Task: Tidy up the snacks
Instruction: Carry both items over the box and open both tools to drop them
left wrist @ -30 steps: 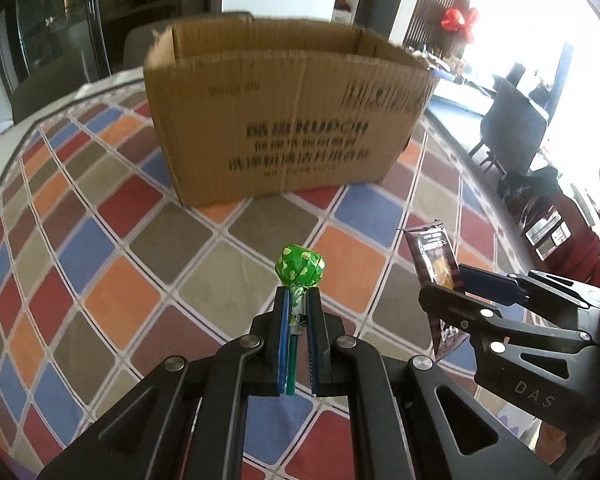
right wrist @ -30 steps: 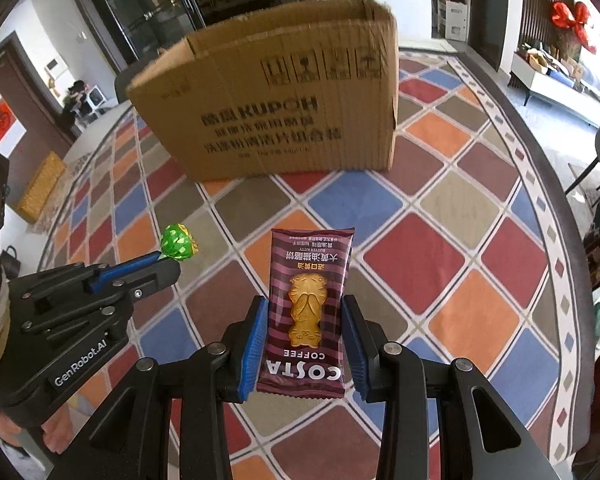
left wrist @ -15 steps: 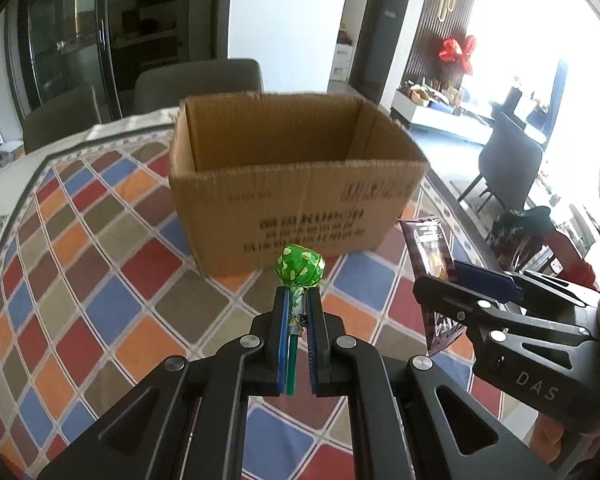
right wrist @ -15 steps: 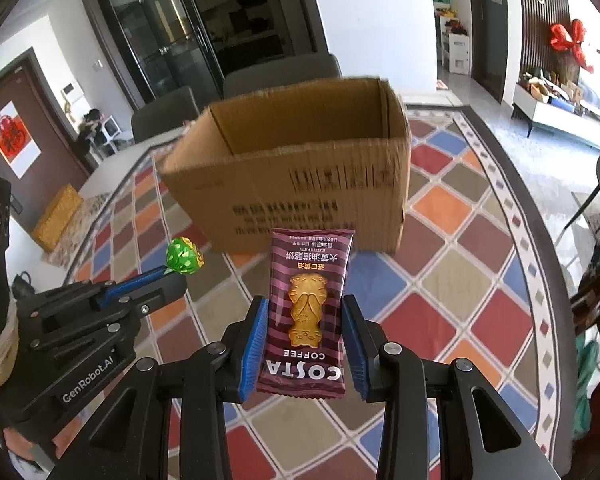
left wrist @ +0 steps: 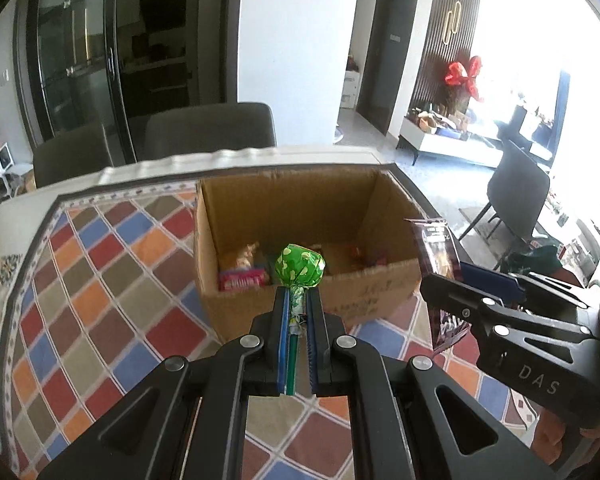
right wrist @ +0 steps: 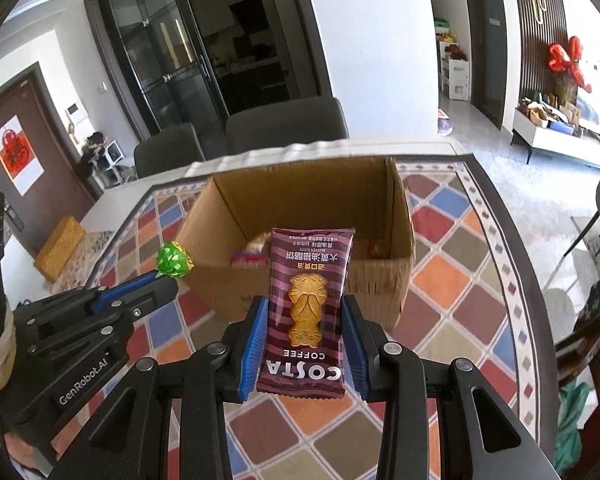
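Note:
My left gripper (left wrist: 297,304) is shut on the stick of a green-wrapped lollipop (left wrist: 299,266), whose head stands just above the fingertips. My right gripper (right wrist: 305,312) is shut on a maroon Costa Coffee biscuit packet (right wrist: 308,304), held upright between the blue pads. Both hang in the air just in front of an open cardboard box (left wrist: 380,292) on the table. Inside the box (right wrist: 400,216) lie several snack packets, among them a pink one (left wrist: 244,280). In the left wrist view the right gripper (left wrist: 440,276) with its packet (left wrist: 438,248) shows at the right; the left gripper (right wrist: 164,280) with the lollipop (right wrist: 174,265) appears at the left of the right wrist view.
The box stands on a tablecloth of coloured diamonds (left wrist: 100,280) over a round-cornered table. Grey chairs (left wrist: 212,128) stand behind the far edge. Another dark chair (left wrist: 516,188) is off to the right on the floor. A yellow box (right wrist: 60,246) lies left of the table.
Both grippers have risen with their snacks and tilted downward. The view went from the box's front wall to over its rim, so the inside and its packets now show.

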Motion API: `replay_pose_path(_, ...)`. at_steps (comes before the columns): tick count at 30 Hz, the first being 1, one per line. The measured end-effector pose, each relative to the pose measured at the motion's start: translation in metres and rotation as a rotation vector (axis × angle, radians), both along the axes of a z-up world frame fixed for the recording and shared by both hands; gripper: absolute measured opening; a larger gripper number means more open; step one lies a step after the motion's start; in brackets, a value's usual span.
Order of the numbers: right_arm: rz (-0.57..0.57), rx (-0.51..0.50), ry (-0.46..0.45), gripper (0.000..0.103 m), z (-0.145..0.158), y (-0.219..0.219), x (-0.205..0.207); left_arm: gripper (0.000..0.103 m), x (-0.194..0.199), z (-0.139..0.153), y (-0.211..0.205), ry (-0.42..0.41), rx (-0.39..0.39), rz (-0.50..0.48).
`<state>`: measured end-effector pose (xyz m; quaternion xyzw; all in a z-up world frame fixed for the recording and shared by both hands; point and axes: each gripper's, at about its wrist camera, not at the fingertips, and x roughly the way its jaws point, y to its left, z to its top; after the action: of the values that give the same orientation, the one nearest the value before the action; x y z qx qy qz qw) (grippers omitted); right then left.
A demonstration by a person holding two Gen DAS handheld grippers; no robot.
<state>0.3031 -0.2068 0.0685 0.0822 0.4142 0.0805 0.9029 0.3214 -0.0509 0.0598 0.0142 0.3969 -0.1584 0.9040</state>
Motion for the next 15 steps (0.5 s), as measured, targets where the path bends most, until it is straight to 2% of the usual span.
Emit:
replay_pose_path(8, 0.001, -0.023, -0.025, 0.038, 0.017, 0.002, 0.037, 0.009, 0.035, 0.005, 0.002, 0.000, 0.011, 0.020)
replay_pose_path(15, 0.000, -0.040, -0.019, 0.038, 0.016, 0.003, 0.069, 0.009, 0.062, 0.002, -0.001, 0.032, 0.016, 0.026)
